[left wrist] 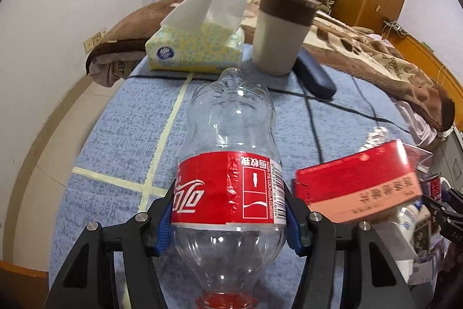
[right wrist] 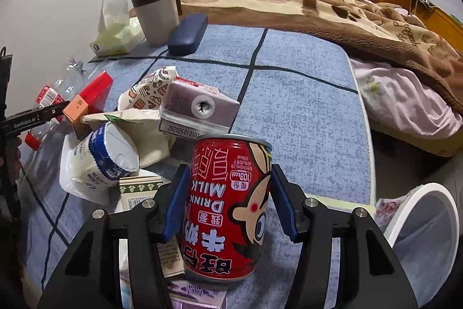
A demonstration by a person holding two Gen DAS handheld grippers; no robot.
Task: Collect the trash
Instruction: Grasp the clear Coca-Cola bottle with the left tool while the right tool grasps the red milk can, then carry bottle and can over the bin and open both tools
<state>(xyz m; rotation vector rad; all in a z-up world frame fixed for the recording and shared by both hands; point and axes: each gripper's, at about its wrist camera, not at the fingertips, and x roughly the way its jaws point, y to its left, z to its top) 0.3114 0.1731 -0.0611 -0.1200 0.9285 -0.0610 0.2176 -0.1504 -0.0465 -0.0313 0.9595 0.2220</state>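
gripping an empty clear plastic cola bottle with a red label (left wrist: 228, 184) in my left gripper (left wrist: 228, 219), its pads pressed to the label, above the blue checked mat (left wrist: 121, 135). my right gripper (right wrist: 228, 207) brackets a red milk-drink can (right wrist: 228, 207); whether its pads grip i cannot tell. i should lift both straight up, clear of the red-and-pink carton (left wrist: 358, 184) just beside, toward the white bin (right wrist: 425, 225).

My left gripper (left wrist: 228, 219), right gripper (right wrist: 228, 204): black angular linkage arms, silver round screws, blue ribbed finger pads (right wrist: 175, 201); white lettering on side.
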